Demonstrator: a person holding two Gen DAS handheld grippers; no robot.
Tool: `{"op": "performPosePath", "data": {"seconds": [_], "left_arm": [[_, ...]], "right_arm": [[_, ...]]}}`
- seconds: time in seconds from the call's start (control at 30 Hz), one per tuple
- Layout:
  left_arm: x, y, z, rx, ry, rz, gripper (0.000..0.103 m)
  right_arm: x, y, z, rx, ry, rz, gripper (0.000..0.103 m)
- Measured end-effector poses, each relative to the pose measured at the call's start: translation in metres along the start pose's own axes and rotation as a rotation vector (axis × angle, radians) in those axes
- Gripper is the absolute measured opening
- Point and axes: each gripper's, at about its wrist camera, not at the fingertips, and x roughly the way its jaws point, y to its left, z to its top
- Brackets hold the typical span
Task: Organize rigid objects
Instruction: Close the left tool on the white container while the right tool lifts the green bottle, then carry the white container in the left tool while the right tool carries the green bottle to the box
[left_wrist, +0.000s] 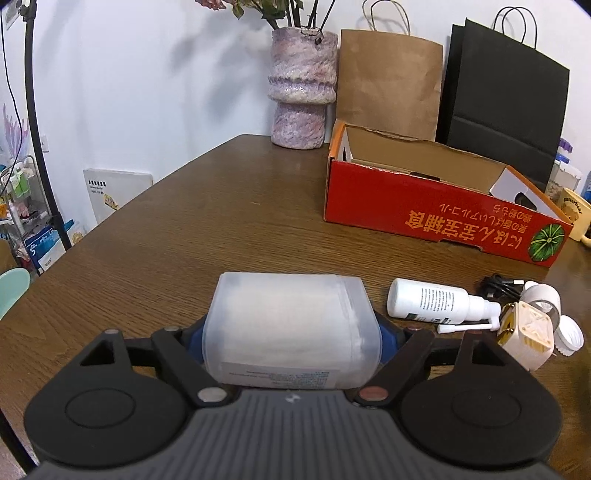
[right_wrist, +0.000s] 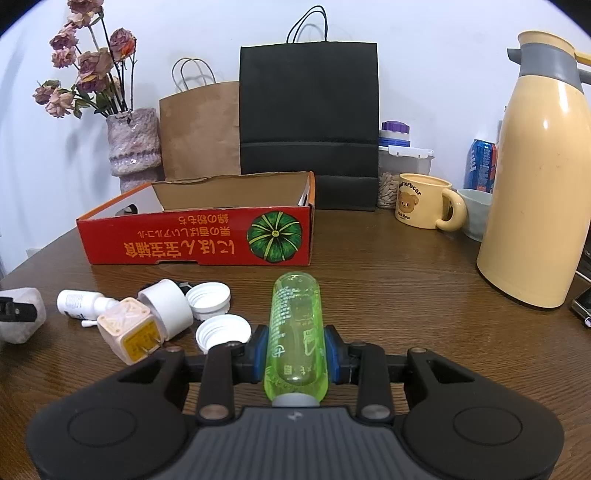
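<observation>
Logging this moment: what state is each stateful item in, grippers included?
left gripper: shut on frosted container, which lies sideways.
right gripper: shut on green bottle.
red box: open-topped, interior mostly hidden.
white spray bottle: lying down.
two white caps: loose on table.
mug: upright.
thermos: upright, lid on.

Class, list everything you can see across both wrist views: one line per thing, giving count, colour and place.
Shallow cardboard box: one, red, mid-table.
Paper bags: brown, black, behind box.
Textured vase of dried flowers: one, pinkish, left of bags.
Bear mug: one, cream, right of box.
Thermos jug: one, cream, far right.
Spray bottle: one, white, lying near plug.
Plug adapter: one, cream.
Screw caps: two, white.
Frosted plastic tub: one, between left fingers.
Transparent green bottle: one, in right fingers.
</observation>
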Motion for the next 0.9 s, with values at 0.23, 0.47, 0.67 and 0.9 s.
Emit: {"op": "performPosePath", "data": {"seconds": [0.23,0.47,0.67,0.9], "left_arm": [[-0.015,-0.006,-0.003,0.032,-0.059,-0.030,0.084],[-0.024,-0.012,-0.006,0.058,-0.091,-0.055,0.084],[-0.029,-0.018,-0.006,0.085,-0.104,-0.078,0.084],[-0.042,-0.027,0.003,0.099,-0.128,-0.122,0.084]], "right_arm": [[-0.006,0.004,-0.002,-0.003,-0.015,0.005,0.031],[-0.017,0.011,-0.003,0.000,-0.038,0.016,0.031],[-0.023,0.017,-0.002,0.019,-0.032,0.045,0.031],[-0.028,0.028,0.007,0.022,-0.043,0.079,0.031]]}}
